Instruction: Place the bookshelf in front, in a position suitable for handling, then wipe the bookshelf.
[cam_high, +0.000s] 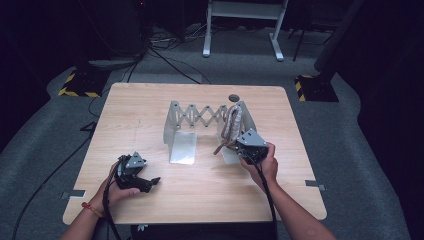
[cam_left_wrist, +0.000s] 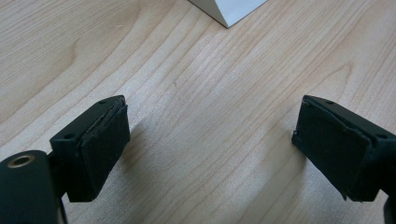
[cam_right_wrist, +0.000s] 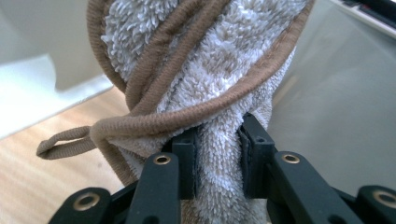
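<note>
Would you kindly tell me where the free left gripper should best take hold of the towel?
Grip the towel's upper bunched part, coming from the rack's open middle. It stands upright against the rack's right end, the right gripper is clamped on its lower part, and the left gripper is open.

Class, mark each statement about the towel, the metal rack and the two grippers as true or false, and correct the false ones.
1. The right gripper is shut on the towel. True.
2. The towel is plain blue with no edging. False: it is pale grey-white with a brown corded edge.
3. The left gripper holds a corner of the towel. False: its jaws stand open over bare wooden table.
4. A metal rack with a scissor-like lattice stands on the table. True.
5. The towel lies flat in front of the left hand. False: it rises bunched at the rack's right end.
</note>
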